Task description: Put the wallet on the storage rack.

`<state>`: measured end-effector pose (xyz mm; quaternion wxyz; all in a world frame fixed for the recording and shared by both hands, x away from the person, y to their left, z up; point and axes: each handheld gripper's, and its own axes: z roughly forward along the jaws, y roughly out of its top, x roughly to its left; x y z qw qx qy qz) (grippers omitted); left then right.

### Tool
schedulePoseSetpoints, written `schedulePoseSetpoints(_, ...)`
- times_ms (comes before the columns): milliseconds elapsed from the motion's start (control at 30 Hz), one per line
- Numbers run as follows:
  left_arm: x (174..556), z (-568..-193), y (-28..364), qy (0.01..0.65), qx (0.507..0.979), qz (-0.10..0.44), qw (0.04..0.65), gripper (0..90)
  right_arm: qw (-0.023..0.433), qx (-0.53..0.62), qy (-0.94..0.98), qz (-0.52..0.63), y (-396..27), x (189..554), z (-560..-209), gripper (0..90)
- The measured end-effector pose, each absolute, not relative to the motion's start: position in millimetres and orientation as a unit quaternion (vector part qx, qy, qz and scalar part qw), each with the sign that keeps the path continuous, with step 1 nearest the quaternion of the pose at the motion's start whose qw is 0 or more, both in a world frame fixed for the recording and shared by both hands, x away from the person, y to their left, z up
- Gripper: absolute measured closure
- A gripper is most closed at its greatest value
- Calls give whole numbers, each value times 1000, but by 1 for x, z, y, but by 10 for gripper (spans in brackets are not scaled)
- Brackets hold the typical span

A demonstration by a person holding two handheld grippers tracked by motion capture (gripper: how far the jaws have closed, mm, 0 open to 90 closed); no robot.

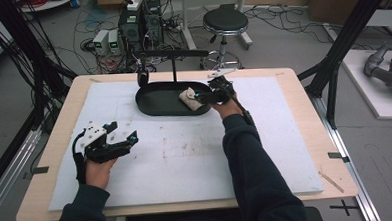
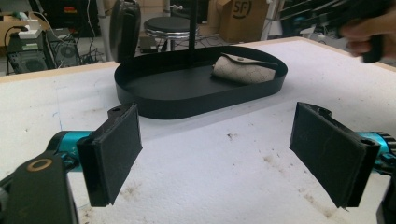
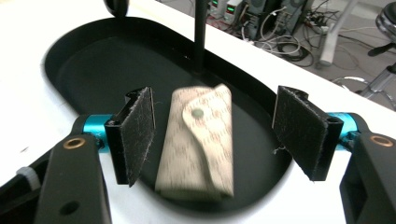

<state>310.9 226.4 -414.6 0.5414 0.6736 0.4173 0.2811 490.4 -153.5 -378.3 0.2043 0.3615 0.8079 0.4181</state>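
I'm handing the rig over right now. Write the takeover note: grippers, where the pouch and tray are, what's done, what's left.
Right gripper: jaws open, hanging over the beige pouch, pads clear of it on both sides.
Left gripper: open, empty, over the white foam mat at the near left.
Pouch: lies flat inside the black oval tray, at its right end, snap flap up.
Tray: far middle of the mat, with an upright black post.
Done: pouch looks placed in the tray.
Left: probably just draw the right gripper clear.
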Motion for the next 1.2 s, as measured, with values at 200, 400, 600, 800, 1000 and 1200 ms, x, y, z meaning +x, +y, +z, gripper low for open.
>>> schedulePoseSetpoints(200,312,-414,226,418,673,282,541,164,202,375,798,426,-201,456,-364,211)
schedulePoseSetpoints(400,314,-414,226,421,671,279,543,163,227,377,789,429,-242,414,-368,207)
schedulePoseSetpoints(600,317,-414,222,420,670,277,545,164,257,381,774,435,-280,369,-385,204)
schedulePoseSetpoints(800,317,-413,219,416,667,274,554,171,270,387,765,439,-311,344,-403,198)
schedulePoseSetpoints(1000,316,-411,219,411,666,280,556,172,281,399,754,439,-327,335,-402,198)
schedulePoseSetpoints(1200,315,-410,220,409,668,281,555,172,290,405,748,439,-329,331,-399,198)
